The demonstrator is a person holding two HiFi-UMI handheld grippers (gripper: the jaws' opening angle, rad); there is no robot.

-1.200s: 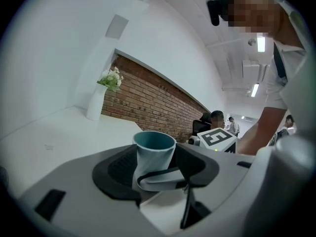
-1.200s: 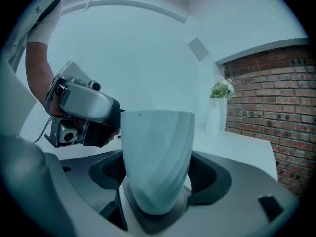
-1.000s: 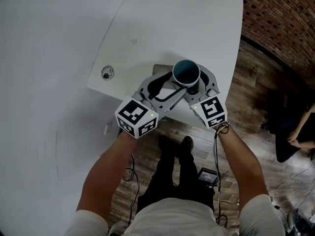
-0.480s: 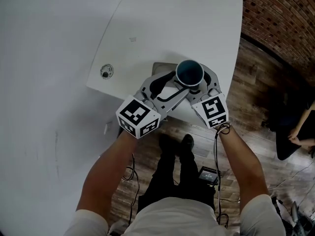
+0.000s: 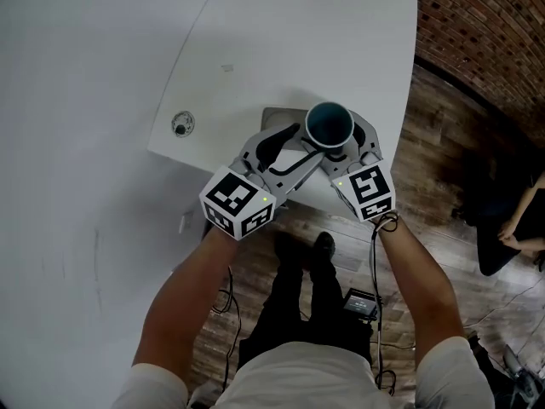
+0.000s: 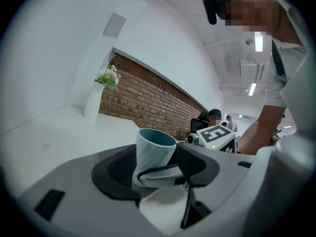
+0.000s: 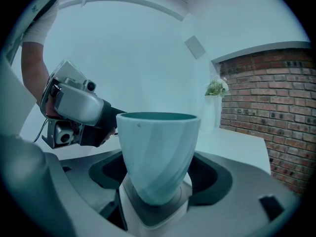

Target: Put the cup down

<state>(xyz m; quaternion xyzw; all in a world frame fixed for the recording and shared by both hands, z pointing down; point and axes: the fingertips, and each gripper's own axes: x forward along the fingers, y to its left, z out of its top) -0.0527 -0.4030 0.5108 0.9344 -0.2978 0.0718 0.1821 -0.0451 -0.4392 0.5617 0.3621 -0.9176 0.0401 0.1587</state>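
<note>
A pale blue cup (image 5: 329, 123) with a dark teal inside stands upright in the air over the near edge of the white table (image 5: 324, 41). My right gripper (image 5: 342, 150) is shut on its lower part; in the right gripper view the cup (image 7: 157, 154) fills the space between the jaws of the right gripper (image 7: 155, 204). My left gripper (image 5: 300, 150) sits close on the cup's left, jaws apart, holding nothing. In the left gripper view the cup (image 6: 154, 152) shows just beyond the left gripper (image 6: 158, 174), with the right gripper's finger wrapped round its base.
A grey flat pad (image 5: 277, 116) lies on the table under the grippers. A round cable hole (image 5: 181, 124) is near the table's left corner. A white vase with flowers (image 6: 96, 100) stands at the far end. A seated person (image 5: 511, 228) is on the wooden floor to the right.
Both grippers and the cup have drifted slightly to the right and away from me. The grips are unchanged.
</note>
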